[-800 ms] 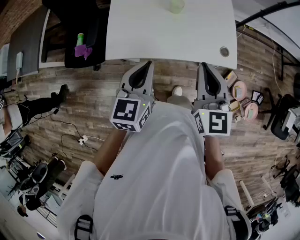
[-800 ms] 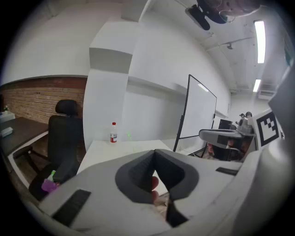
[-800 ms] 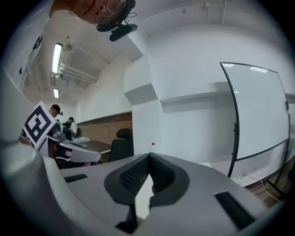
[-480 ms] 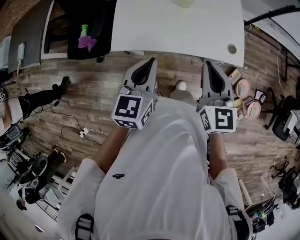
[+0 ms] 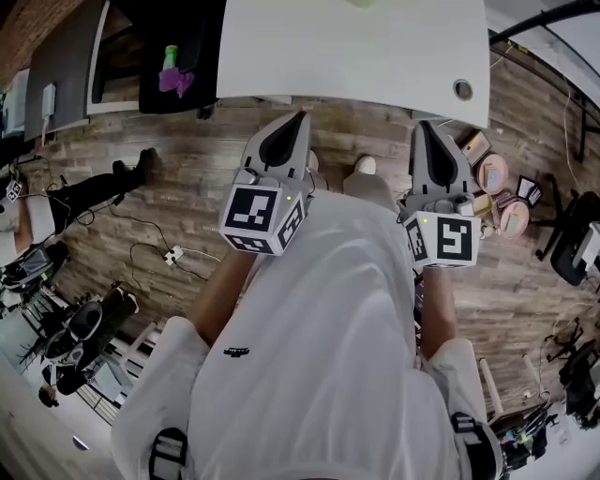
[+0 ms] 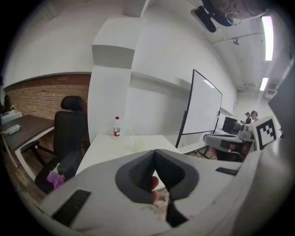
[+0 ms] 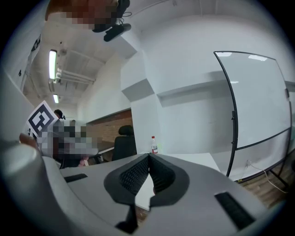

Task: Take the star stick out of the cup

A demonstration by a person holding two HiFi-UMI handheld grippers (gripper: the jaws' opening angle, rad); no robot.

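Note:
A pale green translucent cup stands on the white table; in the head view only its lower rim shows at the top edge. No star stick can be made out in it. My left gripper is shut and empty, held over the wooden floor just short of the table's near edge. My right gripper is shut and empty too, beside it at the same distance. Both point toward the table.
A small bottle stands at the table's far end. A black office chair with a green and purple item is left of the table. Round containers and clutter lie on the floor at right. A whiteboard stands right of the table.
The table's near edge has come lower in the head view and both grippers sit slightly nearer to it. The cup has slipped almost out of the top of the picture.

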